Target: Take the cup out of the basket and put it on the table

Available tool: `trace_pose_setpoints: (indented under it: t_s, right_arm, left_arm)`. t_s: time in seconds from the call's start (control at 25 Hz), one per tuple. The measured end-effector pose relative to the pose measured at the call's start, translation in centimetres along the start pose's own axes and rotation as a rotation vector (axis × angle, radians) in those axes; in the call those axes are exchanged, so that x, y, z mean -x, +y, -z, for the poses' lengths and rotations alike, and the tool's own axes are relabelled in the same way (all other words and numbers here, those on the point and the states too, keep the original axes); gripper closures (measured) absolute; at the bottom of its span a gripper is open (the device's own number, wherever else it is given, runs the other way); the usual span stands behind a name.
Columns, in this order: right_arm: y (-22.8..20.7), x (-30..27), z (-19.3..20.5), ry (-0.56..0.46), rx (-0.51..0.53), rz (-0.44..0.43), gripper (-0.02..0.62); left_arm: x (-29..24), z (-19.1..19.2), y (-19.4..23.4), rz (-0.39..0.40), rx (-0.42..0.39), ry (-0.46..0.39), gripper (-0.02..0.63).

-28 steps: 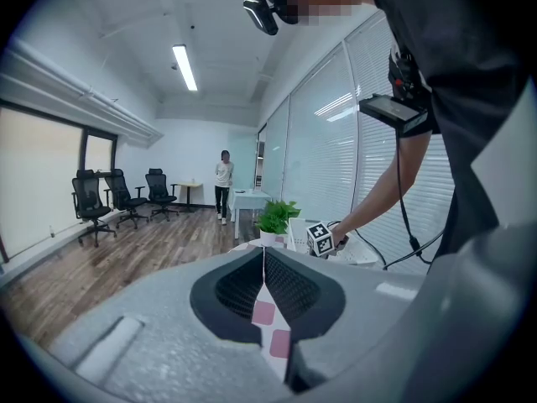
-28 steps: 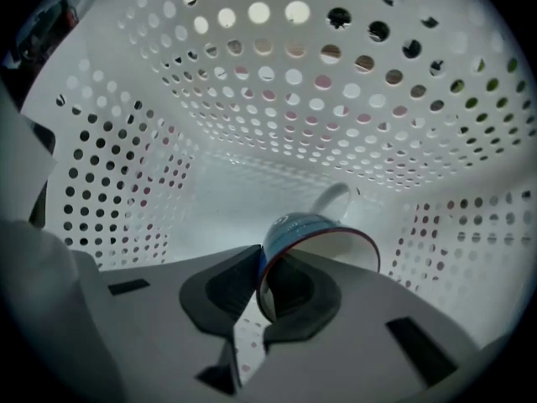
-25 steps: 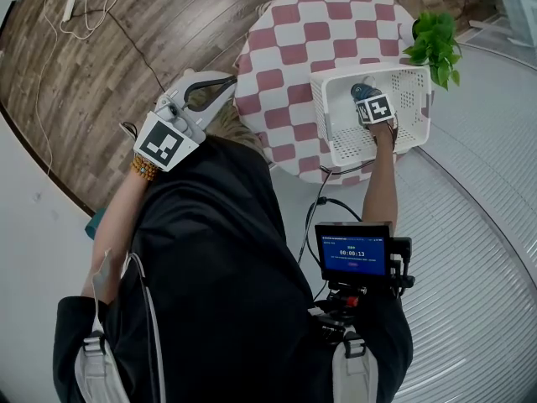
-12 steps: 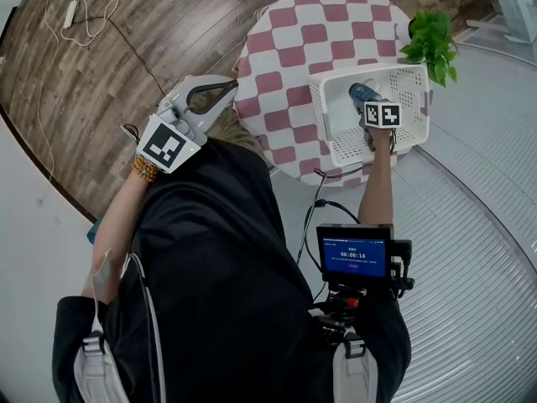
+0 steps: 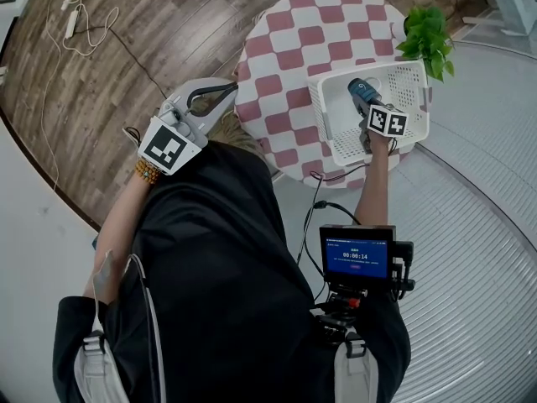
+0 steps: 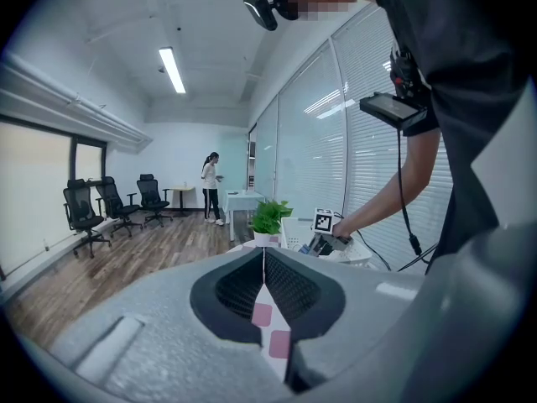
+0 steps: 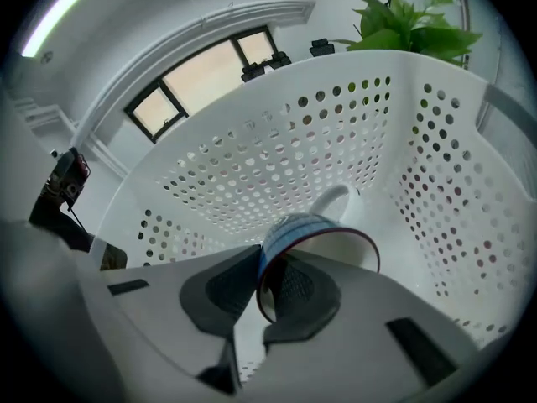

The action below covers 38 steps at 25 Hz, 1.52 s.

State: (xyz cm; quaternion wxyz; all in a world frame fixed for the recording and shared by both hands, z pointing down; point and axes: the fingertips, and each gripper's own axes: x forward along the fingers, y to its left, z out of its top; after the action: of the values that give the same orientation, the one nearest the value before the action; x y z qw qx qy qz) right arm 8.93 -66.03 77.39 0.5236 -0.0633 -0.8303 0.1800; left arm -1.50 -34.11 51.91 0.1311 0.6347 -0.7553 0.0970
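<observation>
- The cup is blue on the outside and white inside, with a dark rim and a white loop handle. It is tipped so that its mouth faces back toward the right gripper and its handle points at the basket's far wall.
- By my count there is one cup, one white basket with rows of holes, one leafy plant, one round table under a red-and-white check cloth, and two grippers.
- The cup is inside the basket, which sits at the table's right edge, with the plant at the edge just beyond it.
- The right gripper reaches down into the basket. Its jaws are nearly together and pinch the cup's wall at the rim, one jaw inside the mouth and the other against the blue outside.
- I cannot tell whether the cup is clear of the basket floor.
- The left gripper is held off the table's left edge. Its jaws are pressed together with nothing between them.
</observation>
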Motion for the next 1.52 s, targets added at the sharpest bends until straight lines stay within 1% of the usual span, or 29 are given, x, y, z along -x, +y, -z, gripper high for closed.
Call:
trace_pose_setpoints:
  t_s: [0.12,0.52,0.88,1.04,1.24,1.36,1.52]
  right_arm:
    - [1.1,1.1,-1.1,-0.064,-0.005,-0.006,0.565]
    - [4.4,5.2,-4.3,-0.305,-0.07,-0.067,0.563]
    - [7.1,8.4,-6.6,-0.459,-0.086,-0.097,0.565]
    - [8.4,9.8,-7.4,-0.528,-0.074,-0.086,0.565]
    - [10.3,12.4,-8.3,-0.656,-0.124,-0.108,0.565]
    - [11.9,13.7,-8.7,-0.717,-0.139,-0.125,0.563]
    - [13.8,15.8,-9.4,-0.801,-0.15,-0.116,0.564]
  left_arm:
    - [0.0,-0.2,-0.1,0.005,-0.006,-0.001,0.601]
    - [-0.5,-0.6,-0.7,0.038,-0.035,-0.006,0.601]
    - [-1.5,-1.2,-1.1,0.078,-0.058,-0.005,0.601]
    - [-1.6,-1.5,-1.1,0.09,-0.065,-0.011,0.601]
    - [-2.4,-2.0,-1.0,0.106,-0.064,-0.024,0.601]
    - [-3.0,-2.8,-1.1,0.133,-0.074,-0.05,0.601]
    - [-3.7,-3.9,-1.4,0.202,-0.101,-0.084,0.601]
